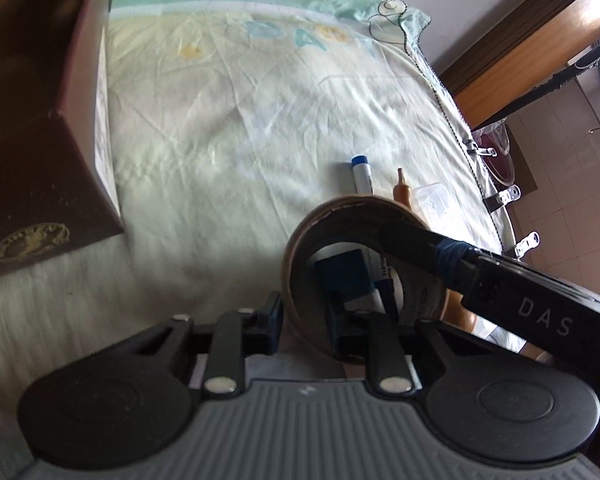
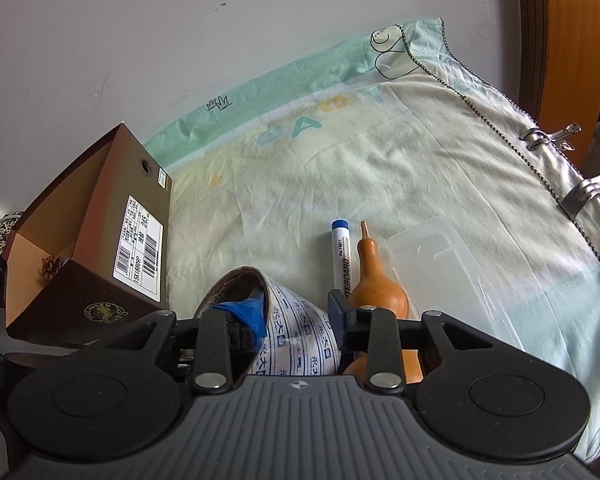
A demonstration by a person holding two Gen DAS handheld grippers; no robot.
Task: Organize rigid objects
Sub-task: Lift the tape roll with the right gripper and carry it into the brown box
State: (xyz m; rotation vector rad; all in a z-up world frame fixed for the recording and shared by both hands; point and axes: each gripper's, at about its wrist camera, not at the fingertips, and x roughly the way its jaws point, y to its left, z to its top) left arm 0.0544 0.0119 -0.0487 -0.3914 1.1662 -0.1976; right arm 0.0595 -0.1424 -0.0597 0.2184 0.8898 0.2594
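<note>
A roll of tape (image 1: 296, 248) with a brown core and blue-printed white tape (image 2: 300, 340) stands tilted on the pale cloth. My left gripper (image 1: 308, 292) is shut on its near wall, one pad inside the ring and one outside. My right gripper (image 2: 294, 308) is shut on the opposite wall, with its blue-wrapped left pad inside the ring. In the left wrist view, one of its fingers (image 1: 412, 238) lies across the roll's top. Just beyond the roll lie a whiteboard marker (image 2: 341, 256), a brown gourd (image 2: 374, 280) and a clear plastic box (image 2: 440, 272).
An open brown shoebox (image 2: 112, 232) stands at the left by the wall, seen close on the left (image 1: 60, 120) in the left wrist view. Metal clips (image 2: 588, 192) pin the cloth at the right edge. Beyond that edge are the floor and a wooden door frame (image 1: 520, 52).
</note>
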